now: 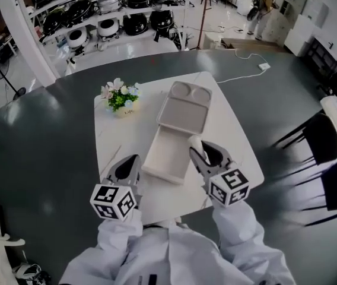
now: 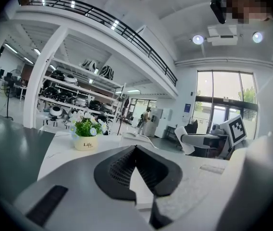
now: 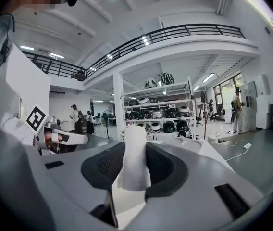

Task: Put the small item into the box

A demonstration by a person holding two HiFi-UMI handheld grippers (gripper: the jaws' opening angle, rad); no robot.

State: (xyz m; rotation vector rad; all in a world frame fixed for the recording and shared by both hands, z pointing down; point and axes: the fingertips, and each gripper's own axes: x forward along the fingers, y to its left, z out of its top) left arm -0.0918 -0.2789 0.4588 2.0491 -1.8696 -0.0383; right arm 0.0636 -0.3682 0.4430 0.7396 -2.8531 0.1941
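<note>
Black ribbed pads (image 3: 108,166) of the right gripper (image 1: 199,153) were closed on the small item (image 3: 134,160). This was a white roll or folded wad standing upright between the jaws. Its top rose clear of the tips and its lower end hung below the pads, so the hold sat at about mid-length.

In the head view the small item was at the right-hand edge of the open box (image 1: 165,156), near the line where the base met the compartmented lid (image 1: 183,108). Whether it was over the base or just outside it could not be settled. The base showed empty.

The left gripper (image 1: 127,170) had its jaws together on nothing. It was over the near left part of the white table (image 1: 234,141), near the box's near corner. A pot of flowers (image 1: 121,100) stood well apart at the far left.

Handling assessment:
- **Item:** It was judged light and soft, probably paper or cloth, and it looked slightly pinched where the pads bore on it. It was not judged fragile, and was unlikely to slip against the ribbing.
- **Hold:** The mid-length hold was judged sound. A hold nearer one end would probably have let the item droop.
- **Release:** The item might cling to a pad or topple.
- **Box:** It looked thin-walled and light, and so liable to shift if knocked.
</note>
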